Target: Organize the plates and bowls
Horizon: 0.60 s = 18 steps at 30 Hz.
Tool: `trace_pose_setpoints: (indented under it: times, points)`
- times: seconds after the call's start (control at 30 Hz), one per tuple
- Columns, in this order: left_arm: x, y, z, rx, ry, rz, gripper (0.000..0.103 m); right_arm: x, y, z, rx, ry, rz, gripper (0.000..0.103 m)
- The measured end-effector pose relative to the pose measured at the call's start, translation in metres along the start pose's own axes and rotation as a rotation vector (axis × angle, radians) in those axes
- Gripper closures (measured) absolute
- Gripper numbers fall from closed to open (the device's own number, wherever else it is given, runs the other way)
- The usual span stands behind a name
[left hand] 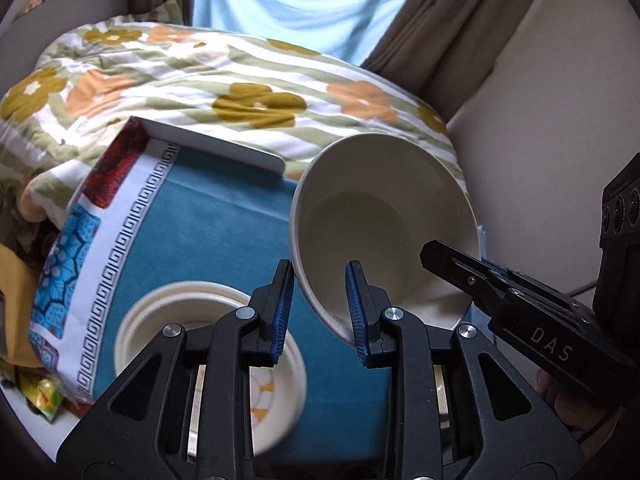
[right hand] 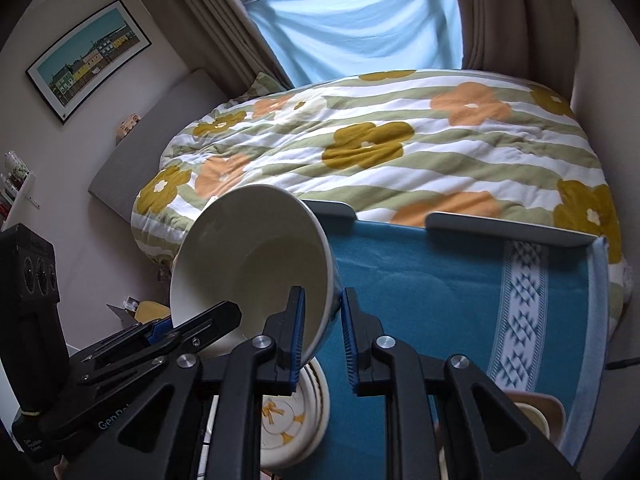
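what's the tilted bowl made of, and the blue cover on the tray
The bowl looks like glazed ceramic, possibly melamine: smooth, cream, with a soft sheen and a thick rounded rim. The blue cover looks like woven cloth, a towel or mat: matte, finely textured, with a woven key-pattern border. The left gripper and right gripper both straddle the bowl's rim.

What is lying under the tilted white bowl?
Under the white bowl sits a stack of plates on the blue cloth. The gripper fingers cover part of the stack.
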State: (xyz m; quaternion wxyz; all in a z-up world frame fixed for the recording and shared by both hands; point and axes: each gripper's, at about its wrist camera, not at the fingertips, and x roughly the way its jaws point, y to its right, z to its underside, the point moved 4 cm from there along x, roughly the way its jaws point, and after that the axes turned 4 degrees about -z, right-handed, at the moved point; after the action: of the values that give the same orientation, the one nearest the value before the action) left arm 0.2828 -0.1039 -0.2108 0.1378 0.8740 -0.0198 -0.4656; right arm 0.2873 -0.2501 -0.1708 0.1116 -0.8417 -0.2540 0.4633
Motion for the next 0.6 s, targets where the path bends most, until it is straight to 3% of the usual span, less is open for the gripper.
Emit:
trace_pose_setpoints:
  times: [0.33, 0.6]
  points:
    - [0.011, 0.102, 0.083, 0.139, -0.109, 0.098, 0.079, -0.078, 0.082, 0.070, 0.100, 0.026, 0.113, 0.087]
    - [0.042, 0.137, 0.125, 0.210, -0.212, 0.093, 0.079, -0.075, 0.135, 0.119, 0.190, -0.051, 0.142, 0.087]
